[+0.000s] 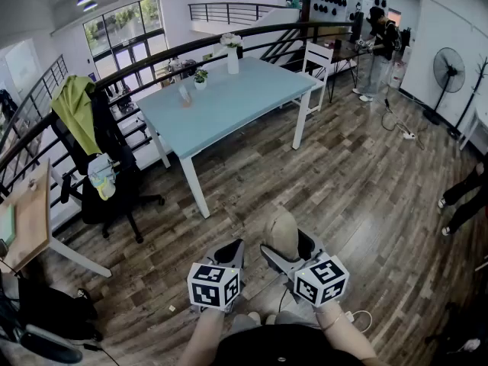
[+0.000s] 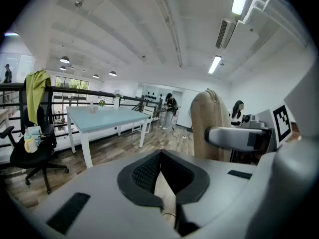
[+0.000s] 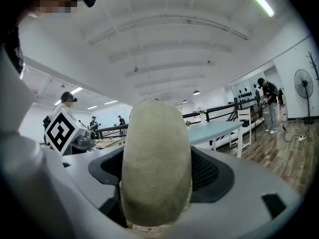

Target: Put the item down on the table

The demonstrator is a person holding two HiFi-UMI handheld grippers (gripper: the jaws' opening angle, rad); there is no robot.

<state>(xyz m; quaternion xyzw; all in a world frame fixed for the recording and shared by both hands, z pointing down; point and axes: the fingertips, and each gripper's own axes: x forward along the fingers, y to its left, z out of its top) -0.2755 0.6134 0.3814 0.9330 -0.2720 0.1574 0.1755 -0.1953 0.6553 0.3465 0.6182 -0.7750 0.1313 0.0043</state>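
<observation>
Item [image 3: 155, 163]: beige, rounded, matte, standing upright between the jaws of the right gripper [image 1: 286, 252], which are spread wide and clamped on its sides. It is held over the wooden floor [image 1: 343, 181], well apart from the light-blue table [image 1: 229, 101]. Left gripper [image 2: 160, 156]: jaws closed together, nothing between them.

Open office loft w/ table [image 1: 229, 101], swivel chair [image 1: 107, 197], railing [image 1: 191, 46].
</observation>
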